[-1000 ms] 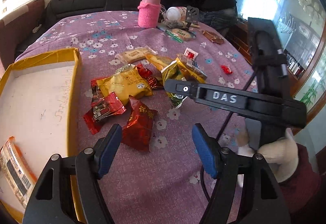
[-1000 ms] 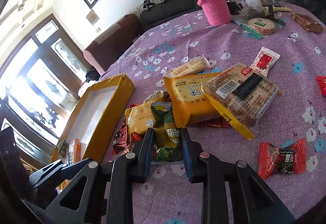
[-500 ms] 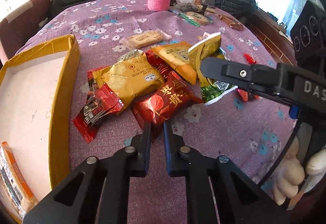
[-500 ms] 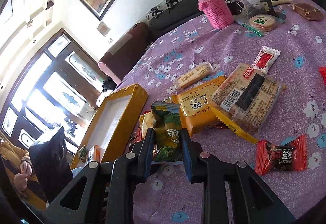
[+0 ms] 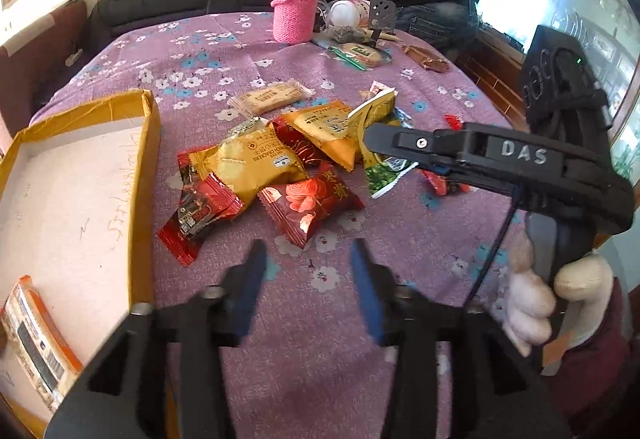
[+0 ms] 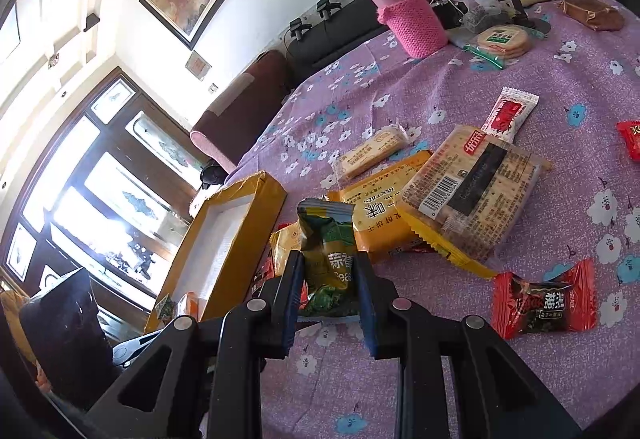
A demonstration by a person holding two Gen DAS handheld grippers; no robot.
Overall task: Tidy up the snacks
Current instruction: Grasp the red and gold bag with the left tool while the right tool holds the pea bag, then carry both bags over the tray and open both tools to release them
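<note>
The left gripper (image 5: 306, 267) is pointing steeply down over the purple flowered tablecloth (image 5: 320, 319), its blue-padded jaws standing apart with only bare cloth between them, having just been opening; the glossy red foil snack packet (image 5: 310, 201) is lying just beyond its tips, untouched. The right gripper (image 6: 328, 281) is tilting down more gently, its jaws pinching the green crinkled pea-snack bag (image 6: 328, 255) and holding it upright above the cloth.

The left wrist view is showing the right gripper from the side, with a light-gloved hand (image 5: 532, 303) wrapping its handle, and the pile of loose packets between the yellow cardboard box (image 5: 148, 167) and that gripper; an orange-edged packet (image 5: 36, 343) is lying inside the box near its closest corner. The right wrist view alone is showing the clear-wrapped cracker pack (image 6: 476, 187) lying on top of an orange biscuit packet (image 6: 380, 215), and a dark red candy wrapper (image 6: 544, 305) lying apart on the cloth to the right.
</note>
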